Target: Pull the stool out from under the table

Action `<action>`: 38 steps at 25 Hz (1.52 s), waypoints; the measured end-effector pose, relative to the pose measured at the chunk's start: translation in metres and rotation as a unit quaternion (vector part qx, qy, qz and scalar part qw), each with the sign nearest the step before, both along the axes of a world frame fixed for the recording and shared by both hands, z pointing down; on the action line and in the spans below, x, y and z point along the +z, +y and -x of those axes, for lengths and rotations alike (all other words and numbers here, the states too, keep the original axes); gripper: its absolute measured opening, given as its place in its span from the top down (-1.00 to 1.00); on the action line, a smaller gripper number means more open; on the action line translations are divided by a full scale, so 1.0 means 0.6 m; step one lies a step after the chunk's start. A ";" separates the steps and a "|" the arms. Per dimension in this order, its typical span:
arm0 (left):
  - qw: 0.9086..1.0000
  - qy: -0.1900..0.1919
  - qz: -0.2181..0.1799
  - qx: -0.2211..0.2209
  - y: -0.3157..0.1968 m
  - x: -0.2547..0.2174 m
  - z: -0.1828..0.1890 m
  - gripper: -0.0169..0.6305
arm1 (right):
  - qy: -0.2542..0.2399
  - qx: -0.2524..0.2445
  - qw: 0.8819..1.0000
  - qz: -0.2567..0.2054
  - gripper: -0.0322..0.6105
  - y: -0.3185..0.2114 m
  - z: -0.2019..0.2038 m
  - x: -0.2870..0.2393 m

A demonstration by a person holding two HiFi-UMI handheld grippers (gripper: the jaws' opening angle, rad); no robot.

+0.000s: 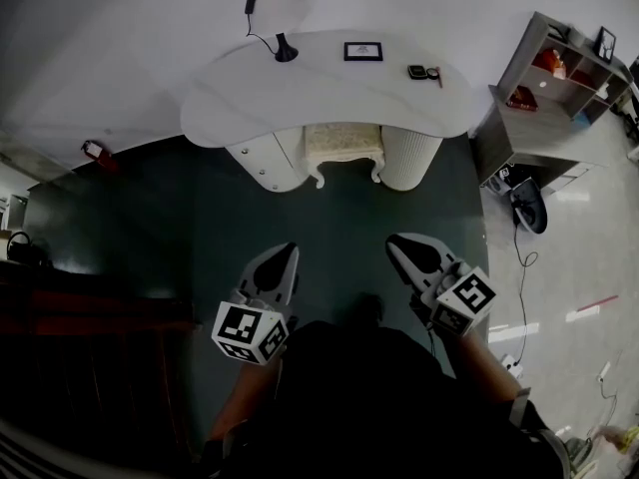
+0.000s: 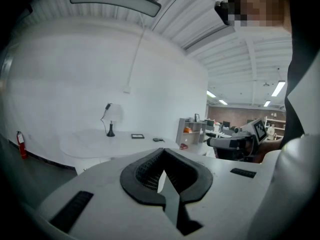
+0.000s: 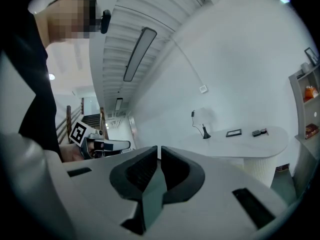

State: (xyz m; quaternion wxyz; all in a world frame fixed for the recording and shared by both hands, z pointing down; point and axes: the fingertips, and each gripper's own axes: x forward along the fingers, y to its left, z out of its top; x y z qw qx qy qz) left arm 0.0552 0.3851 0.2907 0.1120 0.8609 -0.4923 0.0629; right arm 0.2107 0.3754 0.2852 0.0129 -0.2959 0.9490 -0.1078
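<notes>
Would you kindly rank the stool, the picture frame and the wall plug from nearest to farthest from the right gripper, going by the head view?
1. stool, tucked under the middle of the table, ahead of the right gripper.
2. picture frame, on the tabletop behind the stool.
3. wall plug, beyond the table, farther left.

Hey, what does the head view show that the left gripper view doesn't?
Only the head view: the stool, tucked under the table. Only the left gripper view: a long ceiling light. Both: the table, the black desk lamp, the shelf unit and the right gripper.
</notes>
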 end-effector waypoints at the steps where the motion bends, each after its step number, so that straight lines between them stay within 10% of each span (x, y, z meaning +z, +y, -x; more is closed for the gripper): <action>1: 1.000 0.000 0.003 -0.001 -0.012 0.003 -0.002 0.91 | -0.001 0.001 1.000 0.002 0.84 -0.013 -0.004 0.002; 28: 0.999 0.010 0.035 0.029 -0.457 0.122 0.095 0.91 | 0.098 0.046 0.988 0.107 0.84 -0.468 0.061 0.153; 38: 0.998 0.003 0.067 -0.002 -0.526 0.226 0.055 0.91 | 0.045 0.022 0.993 0.109 0.84 -0.579 0.061 0.250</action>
